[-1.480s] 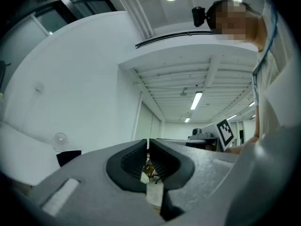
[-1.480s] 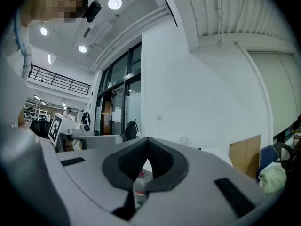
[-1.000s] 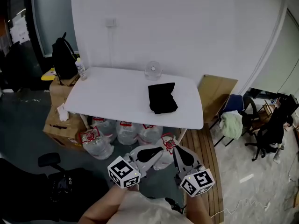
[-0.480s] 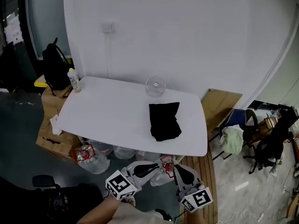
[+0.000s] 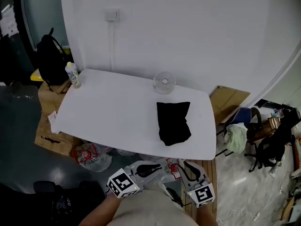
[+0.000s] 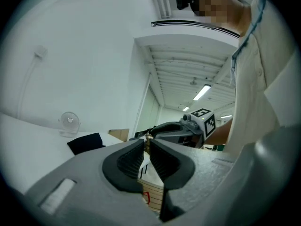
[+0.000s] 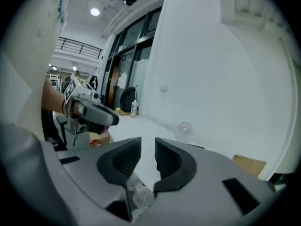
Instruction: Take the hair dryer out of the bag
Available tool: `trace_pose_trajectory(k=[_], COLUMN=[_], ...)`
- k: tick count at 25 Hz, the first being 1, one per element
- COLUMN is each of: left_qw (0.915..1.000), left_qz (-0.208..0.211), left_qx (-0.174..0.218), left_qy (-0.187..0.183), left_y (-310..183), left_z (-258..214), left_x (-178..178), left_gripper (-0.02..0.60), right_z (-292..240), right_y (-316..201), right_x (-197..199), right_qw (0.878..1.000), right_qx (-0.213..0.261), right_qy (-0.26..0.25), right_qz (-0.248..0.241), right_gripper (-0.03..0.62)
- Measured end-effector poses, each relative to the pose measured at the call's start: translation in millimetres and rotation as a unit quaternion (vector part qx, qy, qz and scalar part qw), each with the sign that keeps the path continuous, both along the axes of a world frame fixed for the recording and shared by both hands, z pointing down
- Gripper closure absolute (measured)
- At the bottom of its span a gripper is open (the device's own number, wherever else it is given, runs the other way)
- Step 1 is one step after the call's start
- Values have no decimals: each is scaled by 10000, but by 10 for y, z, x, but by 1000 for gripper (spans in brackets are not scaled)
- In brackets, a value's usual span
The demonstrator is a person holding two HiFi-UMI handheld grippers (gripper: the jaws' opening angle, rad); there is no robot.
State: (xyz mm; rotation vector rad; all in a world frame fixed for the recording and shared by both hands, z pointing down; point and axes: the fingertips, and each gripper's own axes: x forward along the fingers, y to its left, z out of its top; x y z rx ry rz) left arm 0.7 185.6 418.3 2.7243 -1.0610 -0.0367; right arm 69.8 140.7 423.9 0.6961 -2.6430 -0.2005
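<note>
The black bag (image 5: 173, 122) lay on the right half of the white tabletop (image 5: 113, 107), the hair dryer unseen, presumably inside. The cloth looked soft and limp, the dryer likely rigid and heavier: best pinch the bag's edge and draw the dryer by its handle. The left tool (image 6: 144, 144) was closed and empty; the right tool (image 7: 148, 144) was opening on nothing, both well apart from the bag.

The head view is dim, the table (image 5: 108, 107) brightest and the bag (image 5: 173, 122) on it featureless black, while both gripper views bow toward dark round edges, a ceiling lamp (image 6: 202, 92) glaring.
</note>
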Motion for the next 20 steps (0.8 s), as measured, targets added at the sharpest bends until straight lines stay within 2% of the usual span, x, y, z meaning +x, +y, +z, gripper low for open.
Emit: trace_pose_trajectory(k=[1,2,5,10,16,20], left_qw=[9999,9998,9989,9973,9961,9939], left_qz=[-46,-105,-313,-550,-246,-52], left_qx=[-90,-165,-329,-474,-729,-866], left_qy=[-1,-10,-85,-131,-439,-674], left_y=[-28,-56,-152,-457,-989,-1329], left_z=[54,104,225,295,474,573], left_x=[-63,-133,-361,-565,-455,-346], left_gripper=[558,558,558,558,558,554], right_z=[112,222,513,759,990,1034], right_y=[-61,-131,-375,-820,-1299,-1551], right_x=[-50,-97,-232,-422,-409,-396], right_qw=[9996,9987,9952,9960,9926,9928], right_qx=[14,41,82,-439,-653,-670], right_qy=[260,493,928,707,945,904], right_qz=[-82,-141,-282,-319,-405,-405], right_gripper=[472,451,428,410,365,364])
